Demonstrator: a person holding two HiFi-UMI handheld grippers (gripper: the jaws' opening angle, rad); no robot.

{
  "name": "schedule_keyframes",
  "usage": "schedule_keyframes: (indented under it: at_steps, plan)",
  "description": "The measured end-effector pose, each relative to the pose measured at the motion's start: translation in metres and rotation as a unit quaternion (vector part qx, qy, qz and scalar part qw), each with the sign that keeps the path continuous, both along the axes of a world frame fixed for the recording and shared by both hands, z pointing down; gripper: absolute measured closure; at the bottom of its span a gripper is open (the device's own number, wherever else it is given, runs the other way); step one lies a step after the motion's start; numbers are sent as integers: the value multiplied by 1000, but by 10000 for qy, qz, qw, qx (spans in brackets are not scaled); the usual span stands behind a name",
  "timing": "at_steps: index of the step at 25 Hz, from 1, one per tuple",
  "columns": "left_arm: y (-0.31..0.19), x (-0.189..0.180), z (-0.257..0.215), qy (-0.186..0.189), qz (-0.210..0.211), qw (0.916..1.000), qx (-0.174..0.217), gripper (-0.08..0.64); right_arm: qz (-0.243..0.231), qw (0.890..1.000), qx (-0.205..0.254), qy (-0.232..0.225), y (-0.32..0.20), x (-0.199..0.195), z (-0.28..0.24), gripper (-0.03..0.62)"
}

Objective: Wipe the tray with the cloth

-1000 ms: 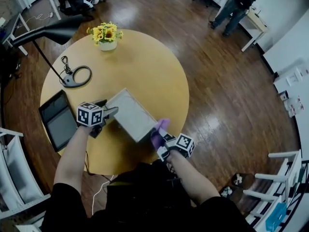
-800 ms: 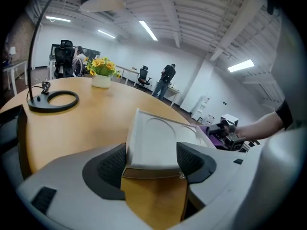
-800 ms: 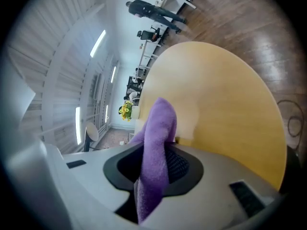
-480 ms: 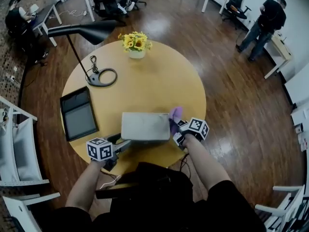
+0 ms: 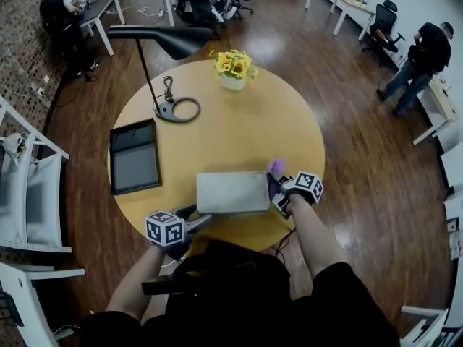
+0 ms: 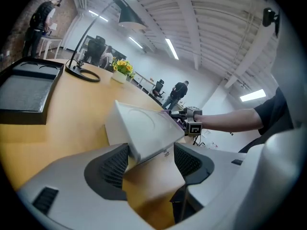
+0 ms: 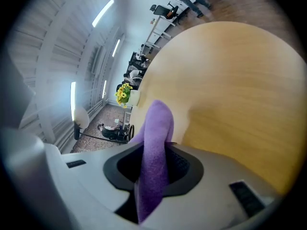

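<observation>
A light grey tray (image 5: pixel 233 192) lies on the round wooden table (image 5: pixel 239 121) near its front edge. My left gripper (image 5: pixel 199 219) sits at the tray's near left corner. In the left gripper view that tray (image 6: pixel 144 126) corner pokes between the jaws of the left gripper (image 6: pixel 151 159); they have just been closing, and a gap shows beside the right pad. My right gripper (image 5: pixel 277 186) is at the tray's right edge, shut on a purple cloth (image 5: pixel 275 169). In the right gripper view the purple cloth (image 7: pixel 156 128) stands up from the right gripper (image 7: pixel 156 162).
A dark rectangular tray (image 5: pixel 134 156) lies at the table's left. A black lamp (image 5: pixel 166 42) stands behind it on a ring base (image 5: pixel 179 110). A pot of yellow flowers (image 5: pixel 233 67) sits at the far edge. White chairs (image 5: pixel 29 194) stand to the left; people are at desks behind.
The grey tray has turned from slanted to square with the table's front edge. My left gripper slid from its left side to its near left corner. The right gripper with the cloth moved along with its right edge.
</observation>
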State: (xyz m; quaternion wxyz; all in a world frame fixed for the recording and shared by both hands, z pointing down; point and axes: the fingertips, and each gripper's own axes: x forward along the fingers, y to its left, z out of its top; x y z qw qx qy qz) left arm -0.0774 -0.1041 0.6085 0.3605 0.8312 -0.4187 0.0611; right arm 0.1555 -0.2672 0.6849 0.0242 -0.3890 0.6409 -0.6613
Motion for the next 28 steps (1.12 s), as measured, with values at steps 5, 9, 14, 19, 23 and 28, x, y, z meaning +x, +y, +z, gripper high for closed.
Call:
schedule_keyframes:
  at_steps: [5,9,14,19,23,28]
  plan:
    - [-4,-4,3,101,-27,9999,-86,275,-217,9995,-105,191,28,3,12,503]
    - [-6,-7,4,136,-40,9998,-117,278,-290,9992,45,267,52,5,9,503]
    - [-7,-10,5,345,-127,9989,-289,308,-264,9994,55,196,92,16,9,503]
    - [-5,-16,4,462,-400,9976,-336,314,-15,9995,163,265,109,16,3,503]
    - [-4,-16,2,644,-590,9956,-349,331,237,9992,218,226,117,22,0,503]
    - [-6,-11,-3,834,-326,9949,-465,327,613,9980,161,69,127,28,-6,503]
